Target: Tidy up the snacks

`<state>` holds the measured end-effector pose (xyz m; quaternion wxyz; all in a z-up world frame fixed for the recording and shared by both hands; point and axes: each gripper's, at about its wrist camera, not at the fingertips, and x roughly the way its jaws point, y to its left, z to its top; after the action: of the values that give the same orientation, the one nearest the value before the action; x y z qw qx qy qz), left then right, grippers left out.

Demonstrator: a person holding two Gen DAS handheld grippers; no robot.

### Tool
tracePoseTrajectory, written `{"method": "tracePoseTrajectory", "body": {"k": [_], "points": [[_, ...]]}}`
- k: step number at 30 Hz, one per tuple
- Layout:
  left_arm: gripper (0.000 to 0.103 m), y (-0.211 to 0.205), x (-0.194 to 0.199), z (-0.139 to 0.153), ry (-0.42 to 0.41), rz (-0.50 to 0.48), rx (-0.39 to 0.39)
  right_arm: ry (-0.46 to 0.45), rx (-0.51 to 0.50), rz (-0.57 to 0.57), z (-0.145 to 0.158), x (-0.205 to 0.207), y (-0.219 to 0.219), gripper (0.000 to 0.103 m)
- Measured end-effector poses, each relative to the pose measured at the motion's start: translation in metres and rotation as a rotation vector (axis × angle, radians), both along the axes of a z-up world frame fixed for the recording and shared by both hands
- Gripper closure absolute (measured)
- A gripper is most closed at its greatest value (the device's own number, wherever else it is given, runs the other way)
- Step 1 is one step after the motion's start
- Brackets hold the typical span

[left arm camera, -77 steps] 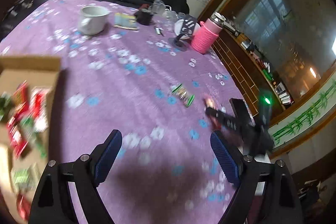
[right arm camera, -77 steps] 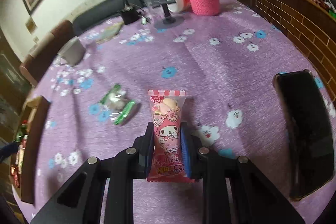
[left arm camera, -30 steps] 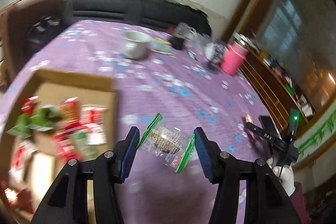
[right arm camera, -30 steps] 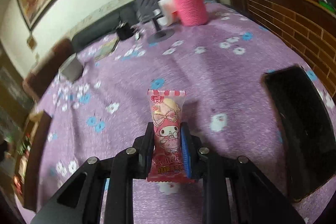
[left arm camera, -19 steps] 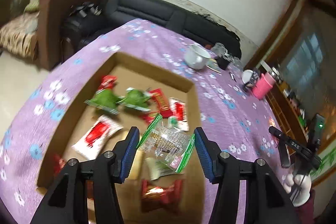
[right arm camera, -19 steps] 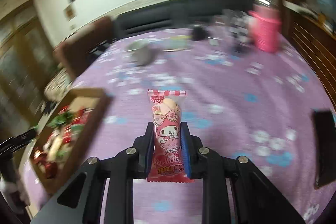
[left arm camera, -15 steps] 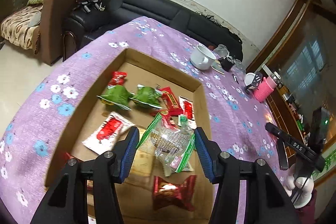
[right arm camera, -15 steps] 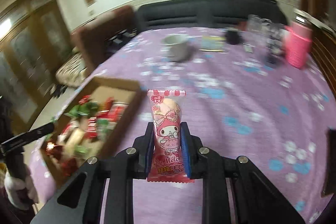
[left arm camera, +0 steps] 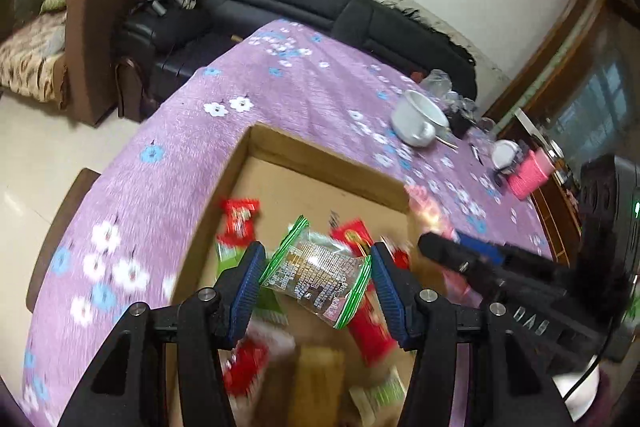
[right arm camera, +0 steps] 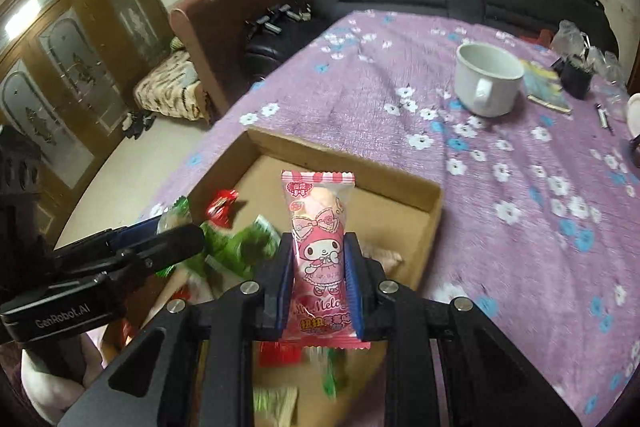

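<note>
Both hand-held grippers pinch snacks; pink packet (right arm camera: 320, 247) reads "Melo"

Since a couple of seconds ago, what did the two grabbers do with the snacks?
The left gripper, open before, picked the clear green-edged snack packet off the purple flowered tablecloth and carried it over the brown cardboard box. The right gripper moved there too. Unchanged: it still clamps the pink cartoon candy packet.
</note>
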<state>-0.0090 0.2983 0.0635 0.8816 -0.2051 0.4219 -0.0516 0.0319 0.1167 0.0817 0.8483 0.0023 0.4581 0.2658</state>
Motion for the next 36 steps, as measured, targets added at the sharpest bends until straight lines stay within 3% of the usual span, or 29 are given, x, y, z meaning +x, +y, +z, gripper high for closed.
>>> {"method": "tracePoseTrajectory", "body": {"k": [6, 8, 9, 13, 20, 23, 27, 30, 32, 34, 36], "points": [[0.045, 0.017, 0.034, -0.026, 0.074, 0.035, -0.047, 0.057, -0.024, -0.034, -0.025, 0.032, 0.014, 0.080], [0.040, 0.020, 0.035, -0.029, 0.077, 0.041, -0.060, 0.062, -0.035, -0.033, -0.031, 0.038, 0.018, 0.080], [0.039, 0.020, 0.035, -0.029, 0.071, 0.041, -0.065, 0.059, -0.040, -0.034, -0.033, 0.038, 0.018, 0.080], [0.028, 0.019, 0.032, -0.024, 0.051, 0.034, -0.082, 0.021, -0.032, -0.038, -0.031, 0.037, 0.018, 0.062], [0.027, 0.006, -0.001, 0.009, -0.054, 0.029, -0.051, -0.054, 0.019, -0.062, -0.003, 0.007, -0.012, 0.062], [0.024, -0.003, -0.030, 0.034, -0.153, 0.059, 0.011, -0.078, 0.059, -0.076, 0.008, -0.018, -0.033, 0.061], [0.016, -0.032, -0.086, 0.073, -0.335, 0.166, 0.242, -0.112, 0.129, -0.112, 0.018, -0.057, -0.065, 0.056], [0.000, -0.059, -0.132, 0.094, -0.465, 0.262, 0.402, -0.145, 0.131, -0.141, 0.020, -0.081, -0.082, 0.055], [0.000, -0.074, -0.167, 0.104, -0.559, 0.307, 0.458, -0.169, 0.122, -0.160, 0.021, -0.100, -0.095, 0.055], [0.000, -0.083, -0.191, 0.105, -0.603, 0.346, 0.487, -0.183, 0.112, -0.178, 0.021, -0.116, -0.103, 0.052], [0.000, -0.092, -0.201, 0.099, -0.579, 0.399, 0.519, -0.183, 0.123, -0.188, 0.019, -0.129, -0.109, 0.048]]}}
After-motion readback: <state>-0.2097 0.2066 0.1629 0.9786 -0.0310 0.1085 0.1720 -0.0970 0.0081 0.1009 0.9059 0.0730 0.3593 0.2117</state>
